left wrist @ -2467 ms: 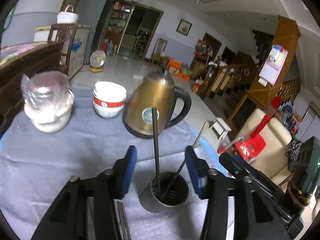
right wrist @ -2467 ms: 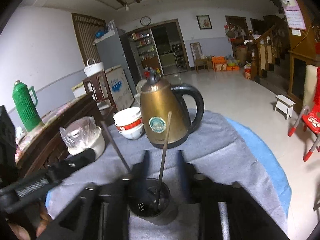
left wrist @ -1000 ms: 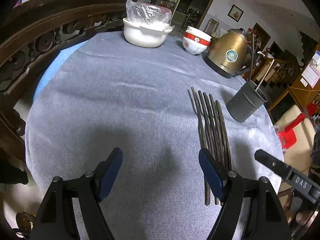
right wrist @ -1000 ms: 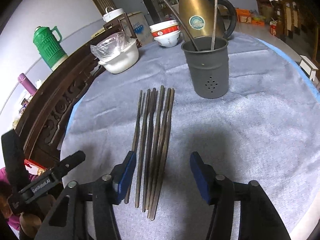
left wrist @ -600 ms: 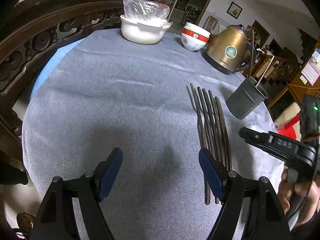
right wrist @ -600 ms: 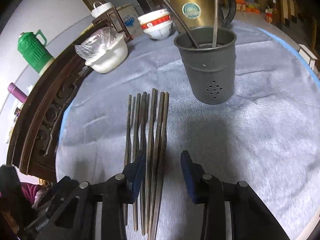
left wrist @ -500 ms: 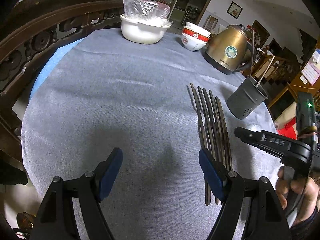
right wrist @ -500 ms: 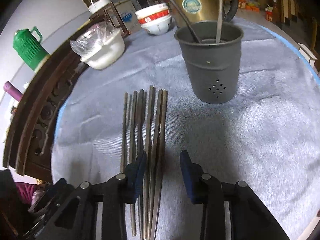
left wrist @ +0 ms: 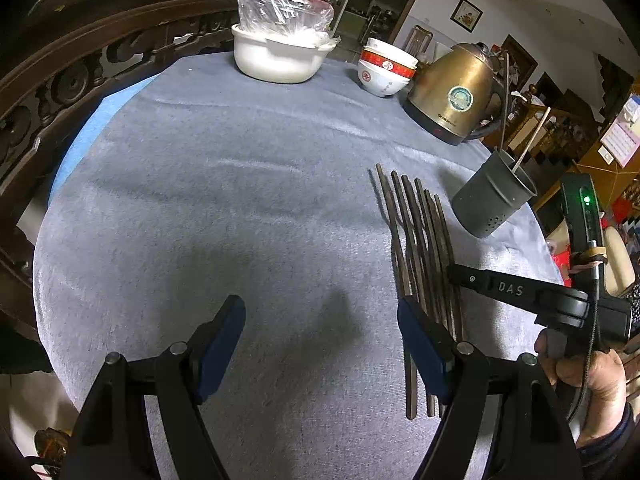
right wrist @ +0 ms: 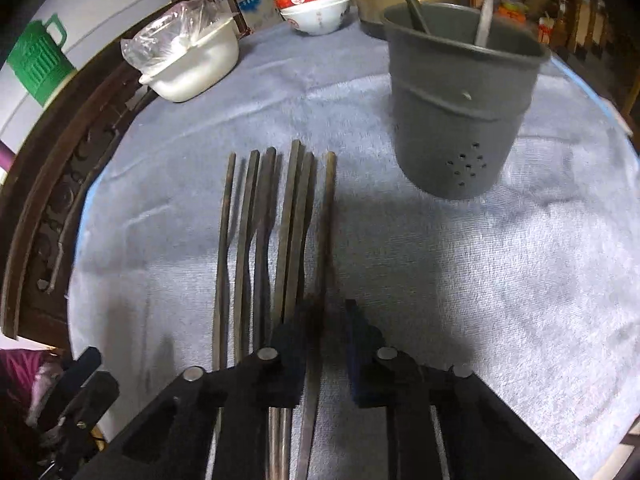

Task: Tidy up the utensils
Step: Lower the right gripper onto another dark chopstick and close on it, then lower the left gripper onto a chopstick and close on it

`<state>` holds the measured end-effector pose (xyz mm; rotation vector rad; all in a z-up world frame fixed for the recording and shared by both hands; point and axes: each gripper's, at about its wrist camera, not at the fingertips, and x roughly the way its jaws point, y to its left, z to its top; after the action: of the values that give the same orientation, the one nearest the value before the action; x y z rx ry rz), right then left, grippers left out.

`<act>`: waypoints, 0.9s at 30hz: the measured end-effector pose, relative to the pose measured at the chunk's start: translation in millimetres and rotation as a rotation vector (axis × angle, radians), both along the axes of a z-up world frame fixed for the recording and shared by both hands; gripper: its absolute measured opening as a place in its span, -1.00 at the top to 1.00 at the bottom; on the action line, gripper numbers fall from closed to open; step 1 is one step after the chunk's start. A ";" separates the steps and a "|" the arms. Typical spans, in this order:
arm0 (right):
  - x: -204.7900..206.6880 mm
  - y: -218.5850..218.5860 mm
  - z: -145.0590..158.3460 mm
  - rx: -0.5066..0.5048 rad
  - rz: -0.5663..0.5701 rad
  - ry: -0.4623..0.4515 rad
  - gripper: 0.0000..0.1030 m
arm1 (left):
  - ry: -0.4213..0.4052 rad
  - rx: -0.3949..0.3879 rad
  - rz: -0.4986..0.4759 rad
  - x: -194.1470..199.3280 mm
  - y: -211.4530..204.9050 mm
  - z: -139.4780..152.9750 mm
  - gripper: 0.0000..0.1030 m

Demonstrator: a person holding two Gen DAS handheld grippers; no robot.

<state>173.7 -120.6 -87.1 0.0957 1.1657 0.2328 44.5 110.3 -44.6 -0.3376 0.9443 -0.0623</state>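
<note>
Several dark chopsticks (right wrist: 288, 216) lie side by side on the grey cloth; they also show in the left wrist view (left wrist: 420, 240). A grey perforated holder (right wrist: 460, 100) stands to their right with two chopsticks in it, also in the left wrist view (left wrist: 494, 200). My right gripper (right wrist: 326, 320) is low over the rightmost chopstick (right wrist: 329, 208), jaws narrowed around it with a small gap left. My left gripper (left wrist: 320, 328) is wide open and empty over bare cloth, left of the chopsticks.
A gold kettle (left wrist: 452, 92), stacked red-and-white bowls (left wrist: 386, 72) and a white pot covered in plastic (left wrist: 280, 48) stand at the far side. A carved wooden rail (left wrist: 80, 60) runs along the left. The right-hand tool (left wrist: 520, 292) reaches in over the chopsticks.
My right gripper has dropped toward the chopsticks and narrowed its jaws around the rightmost one. My left gripper has stayed still and open.
</note>
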 end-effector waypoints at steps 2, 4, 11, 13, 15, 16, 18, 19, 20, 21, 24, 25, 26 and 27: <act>0.5 -1.1 -0.7 0.002 0.003 0.008 0.84 | 0.005 0.003 -0.004 1.9 -1.8 0.9 -0.53; -1.0 -7.8 -0.7 0.003 -0.001 0.013 0.85 | 0.015 0.005 -0.009 5.7 -4.1 1.4 -0.53; -13.4 -33.7 -0.5 0.015 0.002 0.026 0.86 | 0.140 -0.024 -0.040 48.8 -26.2 -0.6 -0.52; -14.7 -37.8 -0.7 0.032 0.003 0.028 0.86 | 0.184 -0.024 -0.055 65.4 -36.9 -2.6 -0.43; -15.1 -40.2 -1.3 0.044 0.006 0.027 0.85 | 0.222 -0.032 -0.066 77.2 -45.7 -4.8 -0.39; -15.2 -41.3 -1.6 0.049 0.009 0.026 0.85 | 0.237 -0.030 -0.066 82.2 -49.4 -5.9 -0.33; -15.8 -44.9 -2.1 0.063 0.012 0.026 0.85 | 0.258 -0.012 -0.073 90.5 -56.3 -7.8 -0.28; -15.3 -48.1 -2.3 0.070 0.013 0.027 0.85 | 0.272 -0.004 -0.081 94.9 -60.2 -9.5 -0.25; -14.9 -49.9 -2.5 0.078 0.015 0.028 0.85 | 0.287 -0.003 -0.084 99.0 -62.6 -11.8 -0.17; -15.4 -50.0 -2.6 0.081 0.017 0.029 0.85 | 0.301 -0.002 -0.088 102.1 -64.5 -13.9 -0.13; -16.0 -51.4 -2.4 0.084 0.026 0.030 0.85 | 0.342 0.017 -0.091 107.4 -66.5 -21.2 0.14; -15.5 -51.3 -2.6 0.082 0.030 0.031 0.85 | 0.358 0.021 -0.098 109.3 -68.2 -24.1 0.32; -15.0 -51.0 -2.7 0.080 0.034 0.033 0.85 | 0.348 0.035 -0.098 110.0 -69.4 -23.1 0.48; -16.2 -52.5 -2.1 0.078 0.036 0.034 0.85 | 0.361 0.041 -0.110 111.3 -71.2 -24.6 0.61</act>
<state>157.4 -173.1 -89.2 0.1481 1.1934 0.3102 155.8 39.1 -69.2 -0.2628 1.3204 -0.0841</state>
